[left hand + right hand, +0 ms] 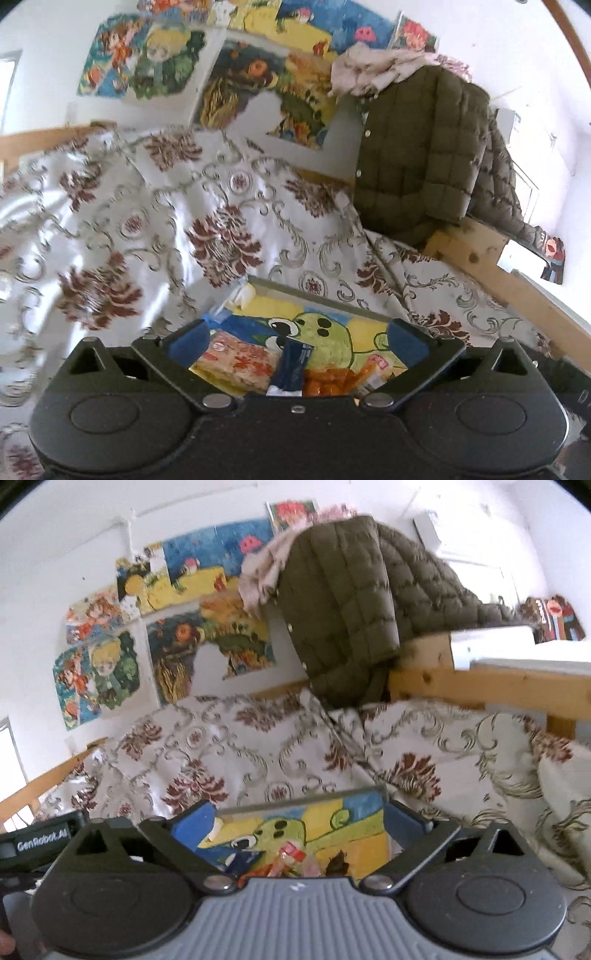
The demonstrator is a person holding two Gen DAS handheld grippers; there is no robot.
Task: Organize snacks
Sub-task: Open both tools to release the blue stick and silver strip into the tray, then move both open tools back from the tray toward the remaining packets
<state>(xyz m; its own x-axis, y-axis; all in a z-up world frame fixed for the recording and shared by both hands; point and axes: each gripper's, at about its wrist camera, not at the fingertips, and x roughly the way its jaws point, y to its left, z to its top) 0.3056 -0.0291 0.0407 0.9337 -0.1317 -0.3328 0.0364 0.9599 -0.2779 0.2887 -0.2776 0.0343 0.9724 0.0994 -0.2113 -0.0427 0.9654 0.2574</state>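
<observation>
Several snacks lie on a painted board with a green frog picture. In the left wrist view I see a pale packet with red flowers, a dark blue packet and an orange snack bag. My left gripper is open, its blue-padded fingers spread above these snacks, holding nothing. In the right wrist view the board shows a red and clear wrapper, a blue packet and a small dark item. My right gripper is open and empty above them.
The board rests on a bed with a white floral cover. An olive puffer jacket hangs over the wooden bed frame at the right. Colourful paintings hang on the white wall behind. The left gripper's body shows at the left edge of the right wrist view.
</observation>
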